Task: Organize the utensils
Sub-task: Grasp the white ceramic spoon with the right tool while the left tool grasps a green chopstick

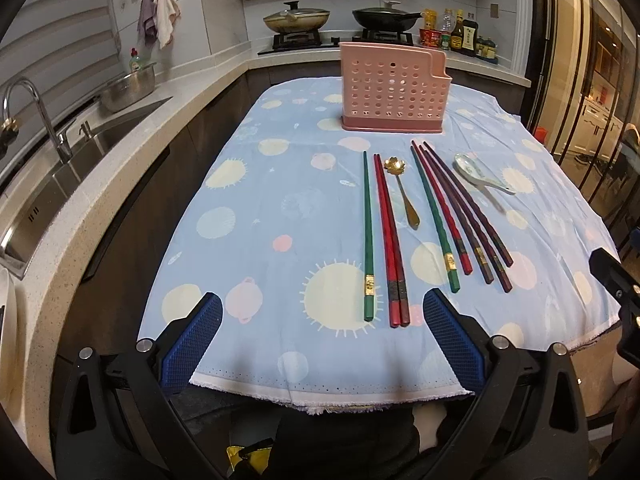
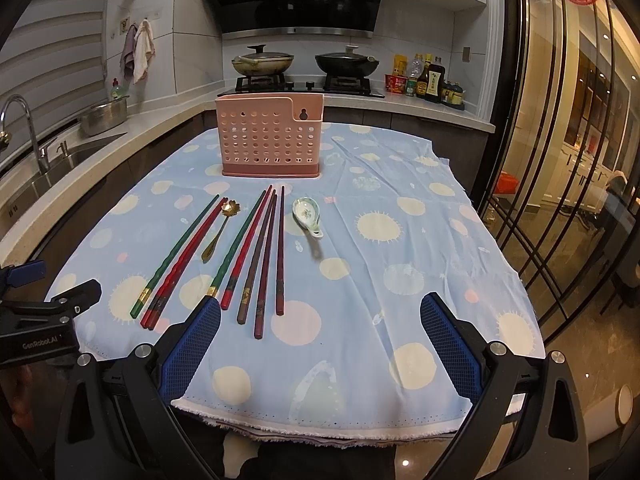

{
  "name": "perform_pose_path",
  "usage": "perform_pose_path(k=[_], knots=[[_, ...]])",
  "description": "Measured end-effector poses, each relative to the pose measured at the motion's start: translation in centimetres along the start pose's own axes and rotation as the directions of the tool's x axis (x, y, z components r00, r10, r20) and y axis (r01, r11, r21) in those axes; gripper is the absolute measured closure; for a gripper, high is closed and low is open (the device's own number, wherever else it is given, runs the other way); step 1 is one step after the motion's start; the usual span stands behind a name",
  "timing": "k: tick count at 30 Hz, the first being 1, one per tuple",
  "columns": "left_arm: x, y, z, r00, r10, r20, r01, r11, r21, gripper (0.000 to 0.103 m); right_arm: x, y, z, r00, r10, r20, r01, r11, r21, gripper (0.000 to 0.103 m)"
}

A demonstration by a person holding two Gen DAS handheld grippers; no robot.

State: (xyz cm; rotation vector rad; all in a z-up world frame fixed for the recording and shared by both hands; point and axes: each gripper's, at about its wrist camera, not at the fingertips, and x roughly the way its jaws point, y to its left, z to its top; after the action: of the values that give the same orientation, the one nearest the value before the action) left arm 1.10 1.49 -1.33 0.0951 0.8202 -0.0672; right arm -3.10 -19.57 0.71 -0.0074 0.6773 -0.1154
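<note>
A pink perforated utensil holder [image 1: 392, 88] [image 2: 270, 138] stands upright at the far side of the blue dotted tablecloth [image 1: 280, 200] [image 2: 380, 260]. In front of it lie several chopsticks in green, red and dark purple [image 1: 390, 240] [image 2: 260, 256], a gold flower-shaped spoon [image 1: 402, 190] [image 2: 219, 228] and a white ceramic spoon [image 1: 480, 174] [image 2: 307, 216]. My left gripper [image 1: 322, 308] hangs open at the table's near edge, empty. My right gripper [image 2: 320, 312] is also open and empty, just right of the chopstick ends.
A counter with sink and tap [image 1: 48, 132] runs along the left, holding a steel bowl [image 1: 128, 86]. A stove with two pans [image 2: 304, 64] and sauce bottles [image 2: 428, 78] sits behind the table. Glass doors [image 2: 560, 160] close off the right side.
</note>
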Motion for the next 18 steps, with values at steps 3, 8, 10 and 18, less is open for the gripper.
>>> perform_pose_path(k=[3, 8, 10, 18], knots=[[1.7, 0.8, 0.0, 1.000, 0.016, -0.023, -0.017, 1.000, -0.016, 0.007, 0.8, -0.3, -0.1, 1.000, -0.001, -0.012, 0.002, 1.000, 0.008, 0.007], [4.4, 0.5, 0.2, 0.998, 0.021, -0.052, -0.020, 1.000, 0.017, 0.007, 2.6, -0.6, 0.2, 0.999, -0.005, -0.037, 0.006, 1.000, 0.025, 0.007], [5.5, 0.1, 0.3, 0.998, 0.021, -0.061, -0.018, 0.999, 0.036, 0.007, 3.3, -0.7, 0.3, 0.999, -0.008, -0.046, 0.010, 0.999, 0.032, 0.007], [8.9, 0.2, 0.3, 0.992, -0.037, -0.119, 0.042, 0.998, 0.044, 0.017, 5.6, -1.1, 1.6, 0.998, -0.022, -0.054, 0.025, 0.998, 0.057, 0.007]])
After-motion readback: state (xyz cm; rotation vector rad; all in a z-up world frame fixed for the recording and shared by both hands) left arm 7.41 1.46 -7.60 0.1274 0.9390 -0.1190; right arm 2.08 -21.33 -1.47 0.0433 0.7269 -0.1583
